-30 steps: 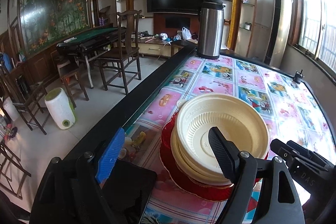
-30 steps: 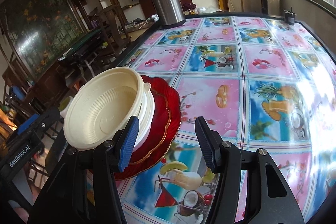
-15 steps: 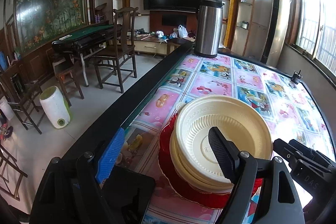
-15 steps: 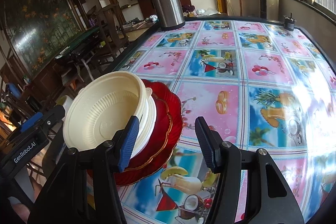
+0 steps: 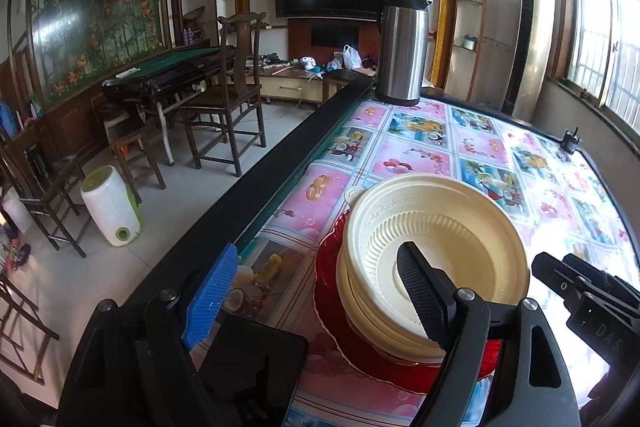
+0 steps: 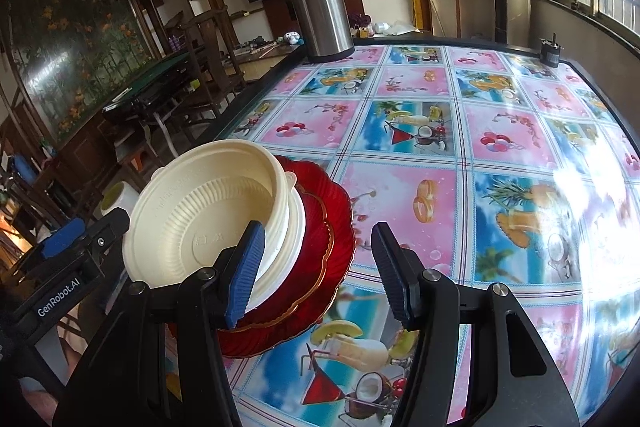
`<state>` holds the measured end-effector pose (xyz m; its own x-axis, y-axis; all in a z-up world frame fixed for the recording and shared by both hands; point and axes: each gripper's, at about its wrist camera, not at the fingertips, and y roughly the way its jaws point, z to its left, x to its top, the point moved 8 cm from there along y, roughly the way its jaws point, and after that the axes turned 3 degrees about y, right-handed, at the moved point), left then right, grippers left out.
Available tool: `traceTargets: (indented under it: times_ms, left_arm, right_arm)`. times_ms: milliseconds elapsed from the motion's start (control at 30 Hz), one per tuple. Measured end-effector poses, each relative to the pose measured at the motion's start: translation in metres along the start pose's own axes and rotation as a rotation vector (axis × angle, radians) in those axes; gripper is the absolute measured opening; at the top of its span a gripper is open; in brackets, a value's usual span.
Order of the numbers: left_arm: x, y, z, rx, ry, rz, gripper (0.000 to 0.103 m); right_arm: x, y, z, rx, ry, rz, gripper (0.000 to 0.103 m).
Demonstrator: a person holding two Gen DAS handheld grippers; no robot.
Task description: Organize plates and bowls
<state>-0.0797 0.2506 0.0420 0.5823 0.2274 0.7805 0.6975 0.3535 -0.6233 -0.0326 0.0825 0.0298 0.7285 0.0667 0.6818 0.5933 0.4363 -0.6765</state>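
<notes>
Bowls (image 5: 432, 251) sit nested on red plates (image 6: 320, 227) on table (image 6: 440, 187), stack left of the empty, released right gripper (image 6: 316, 267) whose left finger overlaps the rim, and right of the empty, wide left gripper (image 5: 312, 291); both near.

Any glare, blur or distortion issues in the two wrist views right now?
Left wrist: sharp, heavy fisheye bending, window blown out, glare washing the tablecloth at right. Right wrist: sharp too, strong glare patch on the tablecloth's right side, dark vignette corners; cream bowls and red plate evenly lit.
</notes>
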Motion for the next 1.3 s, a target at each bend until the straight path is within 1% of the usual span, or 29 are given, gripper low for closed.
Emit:
traceTargets:
  times_ms: [67, 233, 367, 567, 1300]
  left_arm:
    - [0.001, 0.000, -0.003, 0.006, 0.012, -0.003, 0.082]
    - [-0.002, -0.003, -0.010, -0.027, 0.023, 0.004, 0.083]
    - [-0.004, -0.004, -0.014, -0.020, 0.045, 0.010, 0.083]
    - [-0.007, -0.006, -0.021, -0.039, 0.075, 0.014, 0.083]
    - [-0.009, -0.003, -0.020, -0.055, 0.067, 0.032, 0.083]
  right_arm:
    - [0.000, 0.000, 0.001, 0.005, -0.007, -0.001, 0.056]
    - [0.001, -0.001, 0.003, 0.008, -0.017, -0.004, 0.056]
    - [0.001, -0.005, 0.007, 0.005, -0.037, -0.014, 0.056]
    - [0.001, -0.009, 0.010, 0.007, -0.043, -0.022, 0.056]
    - [-0.003, -0.011, 0.018, 0.004, -0.067, -0.018, 0.056]
